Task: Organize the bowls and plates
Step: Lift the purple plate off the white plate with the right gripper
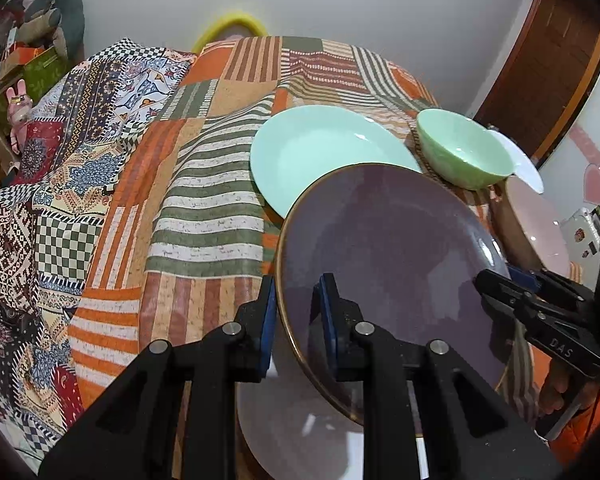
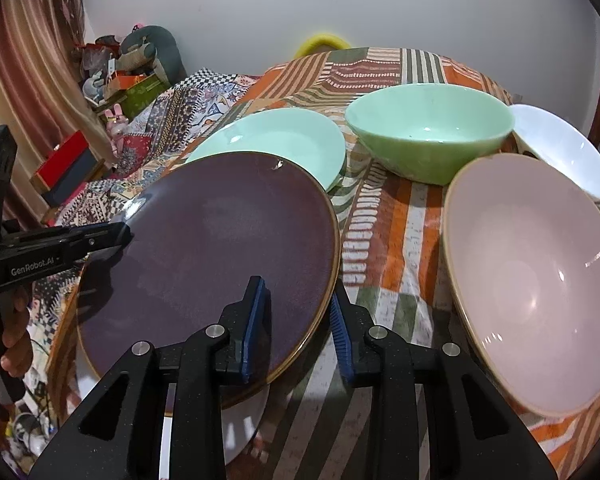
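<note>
both grippers, left and right, have jaws clamped on the purple plate's rim.

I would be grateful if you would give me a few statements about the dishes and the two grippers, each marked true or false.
1. The purple plate is held at its rim by both the left gripper and the right gripper. True.
2. The green bowl sits inside the pink bowl. False: they stand apart on the striped cloth.
3. A mint plate lies beyond the purple plate. True.
4. The white bowl is stacked on the mint plate. False: it sits on the far side of the green bowl.
</note>
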Demonstrator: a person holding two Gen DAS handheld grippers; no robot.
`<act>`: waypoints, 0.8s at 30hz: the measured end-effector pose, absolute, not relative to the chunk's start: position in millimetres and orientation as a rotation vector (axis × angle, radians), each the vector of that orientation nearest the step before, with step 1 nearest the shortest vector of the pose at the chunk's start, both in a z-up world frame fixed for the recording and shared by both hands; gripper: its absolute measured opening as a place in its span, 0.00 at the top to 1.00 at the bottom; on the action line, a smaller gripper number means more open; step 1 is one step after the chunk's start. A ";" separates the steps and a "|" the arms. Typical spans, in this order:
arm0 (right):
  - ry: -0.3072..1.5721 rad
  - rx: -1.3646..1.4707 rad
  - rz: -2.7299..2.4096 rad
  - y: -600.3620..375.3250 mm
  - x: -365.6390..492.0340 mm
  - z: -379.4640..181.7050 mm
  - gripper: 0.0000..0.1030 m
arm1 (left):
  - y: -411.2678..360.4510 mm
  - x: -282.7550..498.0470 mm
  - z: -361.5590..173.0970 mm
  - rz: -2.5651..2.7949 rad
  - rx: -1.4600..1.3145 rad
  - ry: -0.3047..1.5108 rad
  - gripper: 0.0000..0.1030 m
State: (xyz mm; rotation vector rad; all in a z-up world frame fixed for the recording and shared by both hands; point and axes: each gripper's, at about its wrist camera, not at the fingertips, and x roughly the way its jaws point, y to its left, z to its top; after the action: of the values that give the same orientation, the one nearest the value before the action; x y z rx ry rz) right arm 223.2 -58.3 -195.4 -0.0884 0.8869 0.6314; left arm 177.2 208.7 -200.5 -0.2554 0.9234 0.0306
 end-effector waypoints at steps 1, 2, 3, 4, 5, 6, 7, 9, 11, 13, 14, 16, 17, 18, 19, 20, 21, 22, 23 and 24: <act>0.889 -0.087 0.629 -59.8 222.1 -194.5 0.72 | 206.5 174.3 -198.0 0.027 -0.254 0.921 0.80; 0.887 -0.087 0.628 -60.9 220.2 -193.2 0.72 | 204.3 171.7 -196.0 0.024 -0.253 0.919 0.80; 0.885 -0.087 0.627 -62.1 218.4 -192.0 0.72 | 202.1 168.8 -193.5 0.021 -0.252 0.918 0.80; 0.881 -0.089 0.625 -63.2 216.1 -190.2 0.72 | 199.7 165.6 -191.0 0.019 -0.251 0.915 0.80; 0.878 -0.092 0.623 -64.5 213.4 -188.4 0.72 | 197.0 161.8 -187.9 0.016 -0.250 0.912 0.80; 0.875 -0.093 0.621 -66.2 210.7 -186.3 0.72 | 194.8 158.7 -185.3 0.014 -0.249 0.909 0.80; 0.873 -0.093 0.620 -66.9 209.1 -184.3 0.72 | 192.6 156.1 -183.0 0.014 -0.249 0.906 0.80; 0.867 -0.092 0.621 -70.3 205.2 -179.9 0.72 | 188.4 150.7 -178.3 0.013 -0.252 0.901 0.80; 0.861 -0.088 0.622 -75.3 201.0 -175.5 0.72 | 183.2 144.2 -173.4 0.009 -0.254 0.894 0.80; 0.853 -0.080 0.623 -80.2 195.9 -170.3 0.72 | 176.8 136.9 -167.9 0.004 -0.252 0.886 0.80; 0.848 -0.080 0.623 -81.8 193.6 -167.9 0.72 | 173.7 134.0 -165.5 0.002 -0.248 0.884 0.80; 0.838 -0.081 0.622 -87.5 189.4 -164.1 0.72 | 166.6 126.9 -160.2 -0.004 -0.247 0.882 0.80; 0.834 -0.084 0.621 -90.2 186.7 -162.0 0.72 | 164.8 124.7 -158.8 -0.008 -0.246 0.882 0.80; 0.830 -0.084 0.618 -92.4 184.3 -160.0 0.72 | 160.6 120.8 -156.3 -0.014 -0.246 0.883 0.80; 0.826 -0.085 0.615 -95.7 181.3 -158.1 0.72 | 157.7 119.2 -154.9 -0.016 -0.244 0.882 0.80; 0.823 -0.085 0.613 -97.5 179.1 -156.8 0.72 | 154.4 116.5 -153.3 -0.019 -0.239 0.880 0.80; 0.821 -0.084 0.611 -100.4 177.0 -155.7 0.72 | 149.5 112.8 -151.2 -0.023 -0.232 0.876 0.80; 0.820 -0.083 0.610 -103.2 175.1 -154.6 0.72 | 145.5 110.2 -149.6 -0.027 -0.228 0.874 0.80; 0.818 -0.080 0.607 -106.7 173.0 -153.7 0.72 | 141.2 107.2 -147.7 -0.033 -0.228 0.874 0.80; 0.817 -0.077 0.604 -110.4 171.0 -152.7 0.72 | 137.5 105.0 -146.8 -0.037 -0.228 0.873 0.80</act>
State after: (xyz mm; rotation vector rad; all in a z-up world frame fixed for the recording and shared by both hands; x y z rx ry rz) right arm 171.0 -110.4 -152.7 -0.0769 0.8171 0.6040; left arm 105.0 137.5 -146.8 -0.2279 0.8734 -0.0373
